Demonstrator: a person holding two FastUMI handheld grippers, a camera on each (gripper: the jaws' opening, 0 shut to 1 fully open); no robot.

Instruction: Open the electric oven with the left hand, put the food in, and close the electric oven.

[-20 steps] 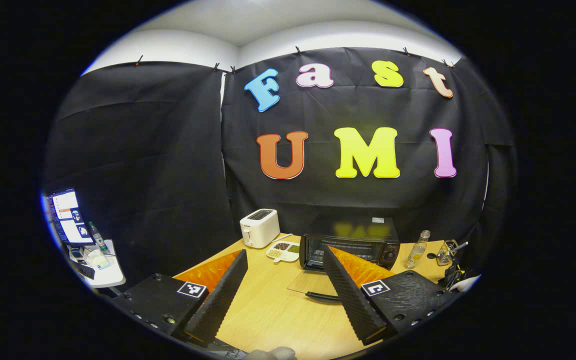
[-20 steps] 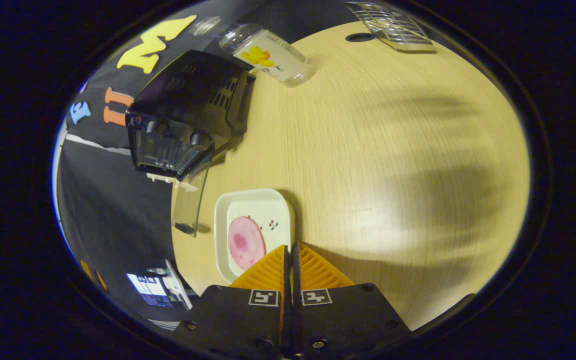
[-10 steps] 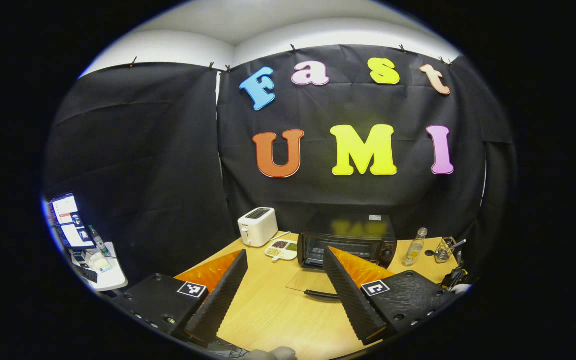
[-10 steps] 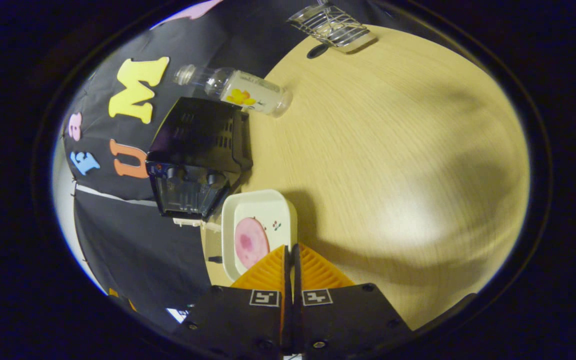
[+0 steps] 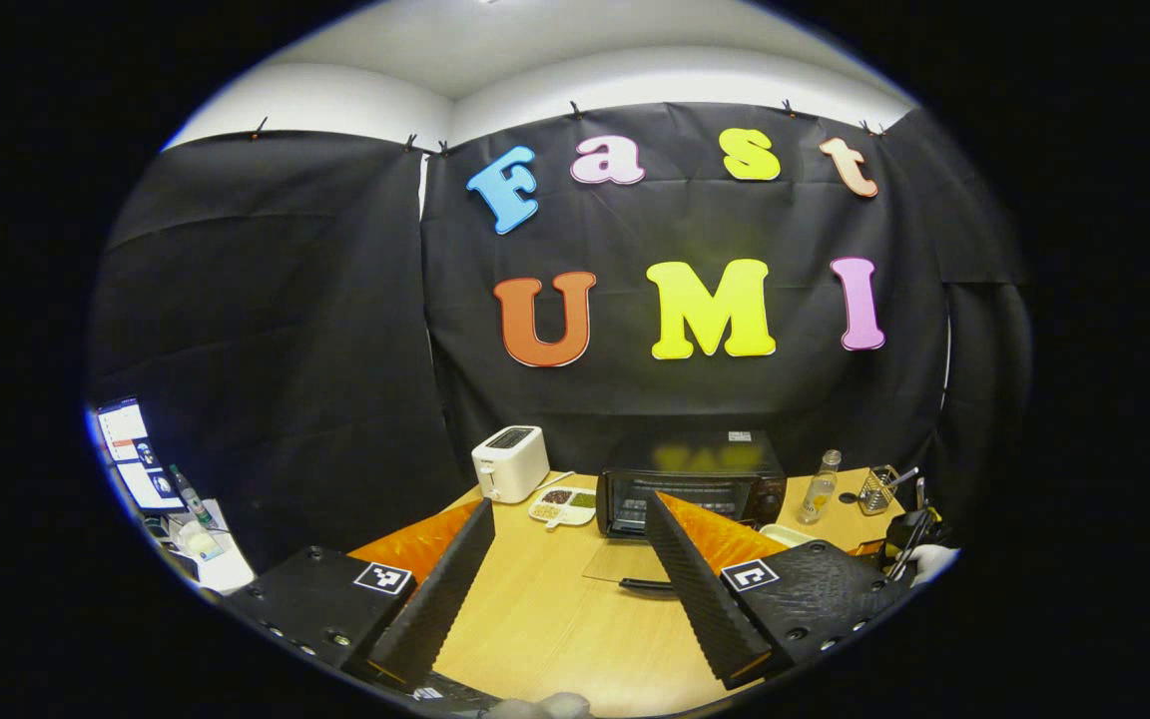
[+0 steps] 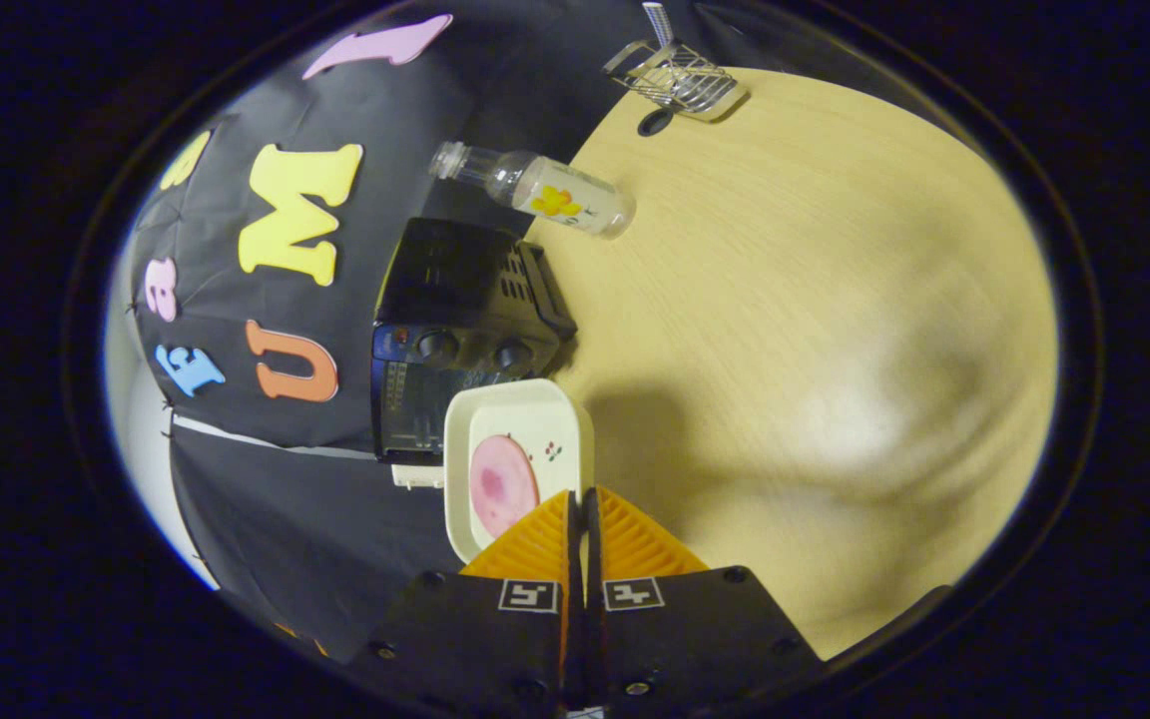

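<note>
- The black electric oven (image 5: 692,487) stood near the table's (image 5: 545,629) back edge, its long axis along that edge, its mouth facing the front, its glass door (image 5: 625,563) lying open and flat.
- The right gripper (image 6: 582,519) was pinched tight on the rim of a white square plate (image 6: 515,414) carrying a pink slice of food (image 6: 502,484), lifted in front of the oven.
- The left gripper (image 5: 565,579) was spread wide, holding nothing.
- A white toaster (image 5: 509,463) stood near the back-left corner.
</note>
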